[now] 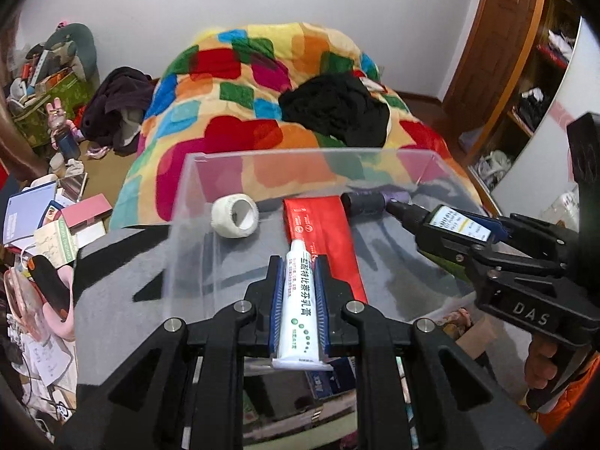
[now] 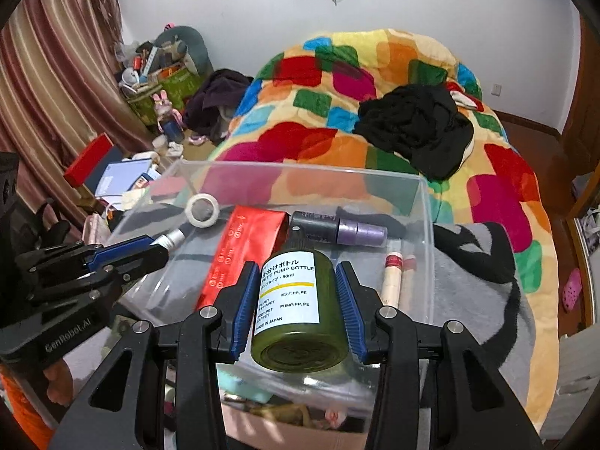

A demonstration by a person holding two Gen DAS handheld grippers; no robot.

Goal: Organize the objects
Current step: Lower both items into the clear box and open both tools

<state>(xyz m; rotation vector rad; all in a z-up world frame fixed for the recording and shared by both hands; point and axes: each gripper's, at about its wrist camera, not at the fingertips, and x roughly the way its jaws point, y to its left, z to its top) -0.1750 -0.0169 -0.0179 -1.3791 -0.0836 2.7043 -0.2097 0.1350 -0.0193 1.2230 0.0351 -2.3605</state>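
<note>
A clear plastic bin (image 1: pixel 195 195) (image 2: pixel 425 202) sits on a grey cloth at the foot of a bed. Inside lie a roll of white tape (image 1: pixel 235 216) (image 2: pixel 203 210), a red pouch (image 1: pixel 322 225) (image 2: pixel 240 251), a dark spray bottle with a purple cap (image 1: pixel 371 202) (image 2: pixel 337 229) and a beige tube (image 2: pixel 393 277). My left gripper (image 1: pixel 298 266) (image 2: pixel 157 249) is shut on a white ointment tube (image 1: pixel 300 300) (image 2: pixel 170 239) above the bin. My right gripper (image 2: pixel 298 273) (image 1: pixel 446 225) is shut on a green pump bottle (image 2: pixel 296 311) (image 1: pixel 459 225) above the bin's near right part.
A bed with a bright patchwork blanket (image 1: pixel 262 86) (image 2: pixel 375 86) and black clothes (image 1: pixel 337 108) (image 2: pixel 416 127) lies behind the bin. Cluttered boxes and books (image 1: pixel 56 217) (image 2: pixel 112 176) stand at the left. A wooden wardrobe (image 1: pixel 525 56) is at the right. A cardboard box (image 2: pixel 292 423) sits below the bin.
</note>
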